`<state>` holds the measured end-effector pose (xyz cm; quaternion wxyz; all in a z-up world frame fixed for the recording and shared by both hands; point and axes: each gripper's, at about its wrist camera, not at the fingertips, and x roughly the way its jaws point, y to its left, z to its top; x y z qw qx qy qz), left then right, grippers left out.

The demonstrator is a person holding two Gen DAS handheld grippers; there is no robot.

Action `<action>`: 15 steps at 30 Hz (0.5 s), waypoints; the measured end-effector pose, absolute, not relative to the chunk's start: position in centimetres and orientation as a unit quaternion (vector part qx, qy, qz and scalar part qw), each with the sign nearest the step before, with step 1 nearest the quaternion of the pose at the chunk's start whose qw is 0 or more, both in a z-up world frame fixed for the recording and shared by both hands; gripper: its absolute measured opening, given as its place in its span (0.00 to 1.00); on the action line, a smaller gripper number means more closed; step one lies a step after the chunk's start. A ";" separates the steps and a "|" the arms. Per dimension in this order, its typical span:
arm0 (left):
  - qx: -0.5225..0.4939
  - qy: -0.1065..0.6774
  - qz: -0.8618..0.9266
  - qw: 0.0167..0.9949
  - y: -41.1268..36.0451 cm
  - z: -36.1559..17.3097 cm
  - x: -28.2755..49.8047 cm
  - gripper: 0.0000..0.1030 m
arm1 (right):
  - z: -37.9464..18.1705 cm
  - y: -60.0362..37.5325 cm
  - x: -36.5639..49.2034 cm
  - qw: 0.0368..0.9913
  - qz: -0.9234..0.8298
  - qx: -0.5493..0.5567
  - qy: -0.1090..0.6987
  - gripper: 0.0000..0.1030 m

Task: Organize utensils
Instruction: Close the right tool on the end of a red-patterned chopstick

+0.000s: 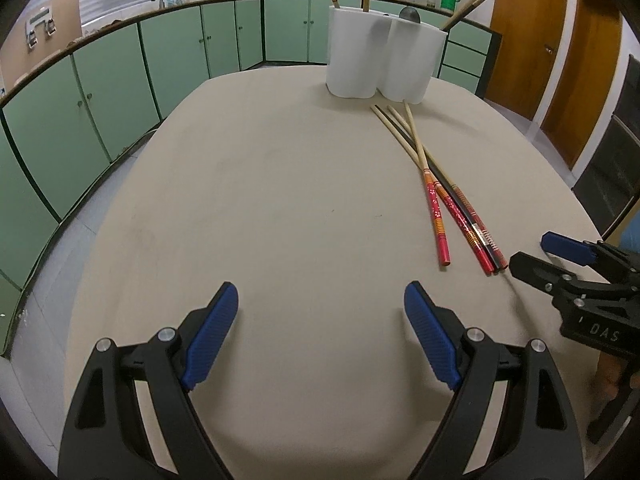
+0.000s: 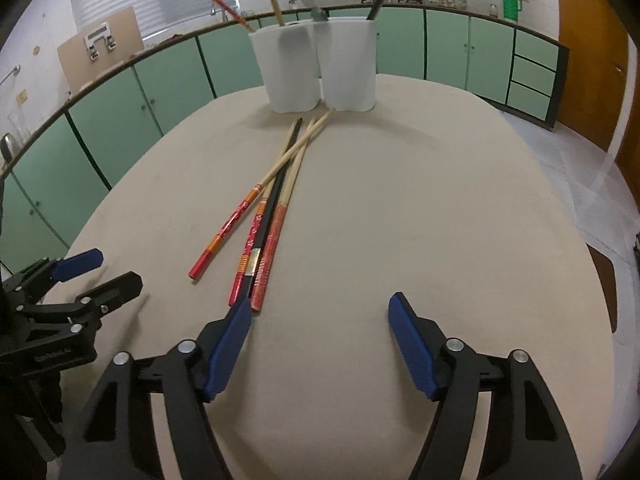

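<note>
While chopsticks [image 2: 260, 216] sprawl mid-table [image 2: 400, 200] | both claws [image 1: 320, 320] [image 2: 320, 332] agape

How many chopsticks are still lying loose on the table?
4, in one crossed pile on the table before the white holder: a red-handled one splayed left, another red one, a black one, and an orange-red one. Overlap could hide another.

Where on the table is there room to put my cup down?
The table is bare left of the loose chopsticks and in front of the white holder, ahead of the left gripper. Right of the chopsticks, before the right gripper, is bare too. It is crowded only at the chopsticks by the holder.
</note>
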<state>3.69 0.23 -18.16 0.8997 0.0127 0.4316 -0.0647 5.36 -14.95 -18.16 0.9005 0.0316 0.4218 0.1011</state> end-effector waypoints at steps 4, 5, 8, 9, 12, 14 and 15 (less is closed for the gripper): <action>0.011 0.433 -0.065 0.899 0.2 -18.2 3.7 0.80 | -18.2 -14.2 5.6 0.899 0.104 0.018 0.424 0.66; 0.011 0.434 -0.065 0.899 0.2 -18.2 3.8 0.80 | -18.1 -14.0 5.7 0.900 0.106 0.015 0.424 0.66; 0.011 0.433 -0.066 0.899 0.1 -18.2 3.8 0.80 | -18.1 -13.8 5.8 0.900 0.107 0.012 0.423 0.65; 0.010 0.434 -0.066 0.899 0.1 -18.2 3.8 0.80 | -18.1 -13.9 5.7 0.900 0.106 0.014 0.423 0.65; 0.007 0.434 -0.066 0.898 0.0 -18.2 3.8 0.80 | -18.1 -14.3 5.8 0.901 0.091 0.015 0.423 0.63; 0.007 0.434 -0.066 0.898 0.0 -18.2 3.8 0.80 | -18.1 -14.6 5.9 0.902 0.086 0.016 0.424 0.62; 0.007 0.435 -0.066 0.898 -0.1 -18.2 3.8 0.80 | -18.1 -14.7 5.9 0.902 0.084 0.015 0.423 0.62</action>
